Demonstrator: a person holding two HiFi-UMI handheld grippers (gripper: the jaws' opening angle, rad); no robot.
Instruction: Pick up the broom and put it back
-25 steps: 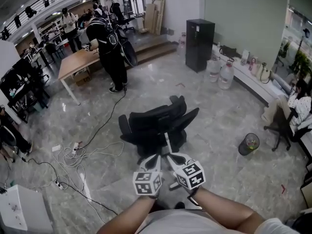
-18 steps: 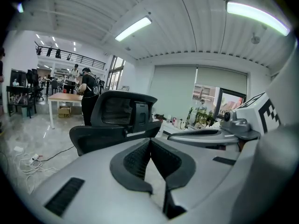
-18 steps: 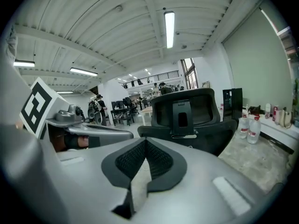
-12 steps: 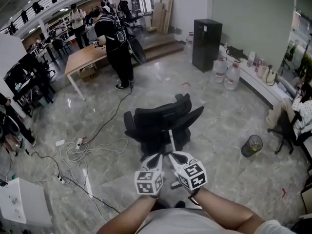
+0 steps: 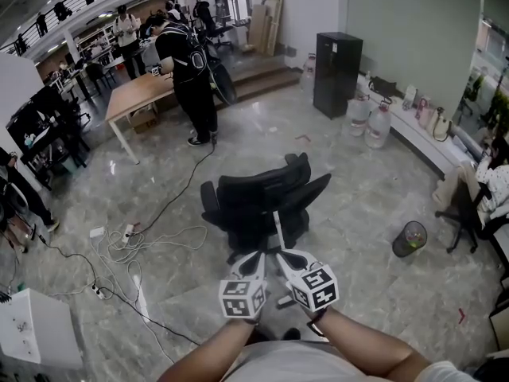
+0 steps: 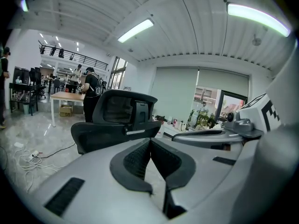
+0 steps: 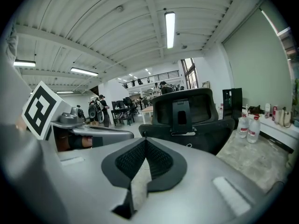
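No broom shows in any view. My left gripper (image 5: 253, 257) and right gripper (image 5: 285, 255) are held side by side, low in the head view, both pointing at a black office chair (image 5: 258, 201) just ahead. The left gripper's (image 6: 149, 141) pads meet with nothing between them. The right gripper's (image 7: 145, 141) pads meet too and hold nothing. The chair's back (image 6: 121, 118) fills the middle of both gripper views (image 7: 187, 113). A thin pale rod (image 5: 277, 229) shows just beyond the fingertips; what it is I cannot tell.
White cables and power strips (image 5: 127, 249) trail over the marble floor at left. A person (image 5: 191, 78) stands by a wooden table (image 5: 135, 98) beyond. A black cabinet (image 5: 336, 70), water jugs (image 5: 378, 124) and a bin (image 5: 409, 237) stand at right.
The head view has drifted slightly across the room. Both grippers have stayed shut in the same place before the chair.
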